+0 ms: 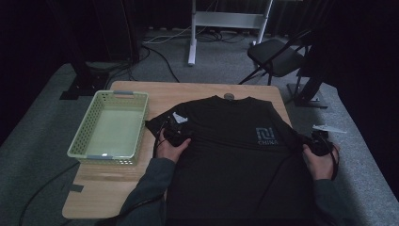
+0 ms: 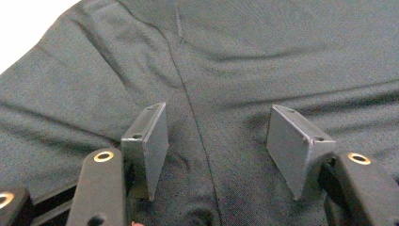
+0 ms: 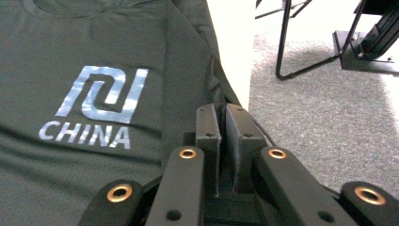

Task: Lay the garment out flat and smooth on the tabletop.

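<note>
A black shirt (image 1: 235,146) lies face up on the bench (image 1: 197,89), collar toward the far edge and hem hanging over the near edge, spread flat as if ready for folding. The left gripper (image 1: 173,134) sits over the shirt's left shoulder seam near the sleeve, and the left gripper view shows what the high view cannot: its jaws stand wide apart, straddling the seam (image 2: 188,99) with cloth between them but not pinched. The right gripper (image 1: 320,141) is at the shirt's right side by the bench's right edge; in the right gripper view its jaws are nearly closed, and they seem to have a fold of the shirt's edge nipped between them, though I cannot tell for sure. That view also reads the logo (image 3: 101,106). A basket (image 1: 113,127) stands near the left edge.
</note>
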`<state>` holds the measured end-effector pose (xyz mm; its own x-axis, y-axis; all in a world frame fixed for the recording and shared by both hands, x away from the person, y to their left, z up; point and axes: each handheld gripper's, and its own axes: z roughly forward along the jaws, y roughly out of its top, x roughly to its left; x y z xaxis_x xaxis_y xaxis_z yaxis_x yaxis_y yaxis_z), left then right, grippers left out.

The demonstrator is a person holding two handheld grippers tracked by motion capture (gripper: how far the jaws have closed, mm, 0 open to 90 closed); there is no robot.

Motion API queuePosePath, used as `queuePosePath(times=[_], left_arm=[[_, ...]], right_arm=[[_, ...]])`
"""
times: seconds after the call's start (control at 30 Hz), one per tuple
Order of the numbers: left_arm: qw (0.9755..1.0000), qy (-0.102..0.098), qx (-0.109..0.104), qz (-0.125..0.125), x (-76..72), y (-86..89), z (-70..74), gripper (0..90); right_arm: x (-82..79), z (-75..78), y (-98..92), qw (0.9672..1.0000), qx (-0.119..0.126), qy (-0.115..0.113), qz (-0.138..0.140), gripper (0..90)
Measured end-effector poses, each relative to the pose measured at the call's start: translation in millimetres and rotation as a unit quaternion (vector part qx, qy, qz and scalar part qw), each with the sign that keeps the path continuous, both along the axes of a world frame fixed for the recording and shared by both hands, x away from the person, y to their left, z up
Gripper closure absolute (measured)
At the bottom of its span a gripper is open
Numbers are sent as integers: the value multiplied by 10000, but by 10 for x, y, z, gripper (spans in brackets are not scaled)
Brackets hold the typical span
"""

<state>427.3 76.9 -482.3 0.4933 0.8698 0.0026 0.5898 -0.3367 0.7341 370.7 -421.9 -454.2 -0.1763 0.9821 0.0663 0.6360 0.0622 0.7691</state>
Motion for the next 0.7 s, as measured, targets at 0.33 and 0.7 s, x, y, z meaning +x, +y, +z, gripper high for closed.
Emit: queuePosePath(times=[0.33, 0.7], left_arm=[[10000, 1, 15, 3, -1, -4, 0, 400], [10000, 1, 13, 8, -1, -7, 0, 398]], right_arm=[[46, 12, -118, 9999, 19, 18, -158, 841], [75, 25, -210, 9996, 24, 35, -265, 841]])
